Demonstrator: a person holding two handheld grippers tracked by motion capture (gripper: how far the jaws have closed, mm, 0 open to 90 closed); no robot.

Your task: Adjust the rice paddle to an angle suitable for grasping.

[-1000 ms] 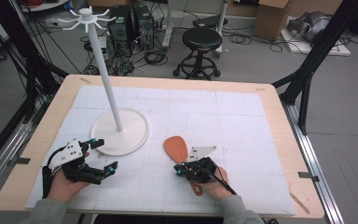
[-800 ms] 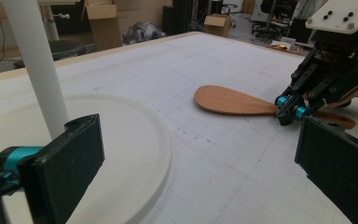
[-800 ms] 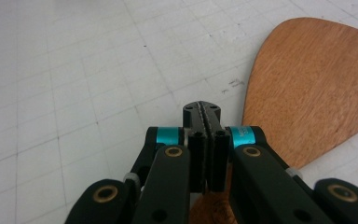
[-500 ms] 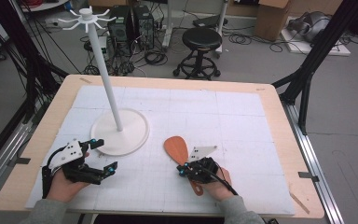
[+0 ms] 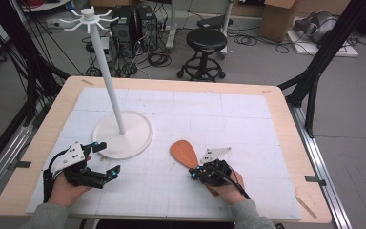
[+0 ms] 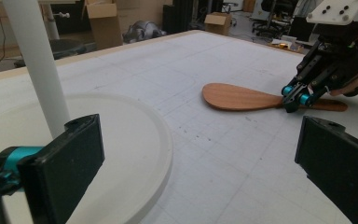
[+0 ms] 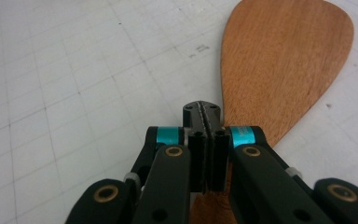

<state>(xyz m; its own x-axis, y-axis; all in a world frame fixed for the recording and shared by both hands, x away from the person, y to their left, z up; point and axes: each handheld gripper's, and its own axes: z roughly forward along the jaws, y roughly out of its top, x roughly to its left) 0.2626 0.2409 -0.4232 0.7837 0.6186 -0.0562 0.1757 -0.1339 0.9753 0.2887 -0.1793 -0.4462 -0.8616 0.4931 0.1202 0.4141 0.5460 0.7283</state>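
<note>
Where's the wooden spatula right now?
In the high view the wooden spatula lies flat on the white mat, right of the stand's round base, its handle under the shut right tongs.

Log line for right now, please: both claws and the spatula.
left claw: open, beside stand base | right claw: shut on wooden spatula at its neck | spatula: flat on mat

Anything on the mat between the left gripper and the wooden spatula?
Nothing visible. From the open left gripper, bare mat runs to the wooden spatula. The white stand's base sits off to one side; the right gripper is shut at the handle.
</note>
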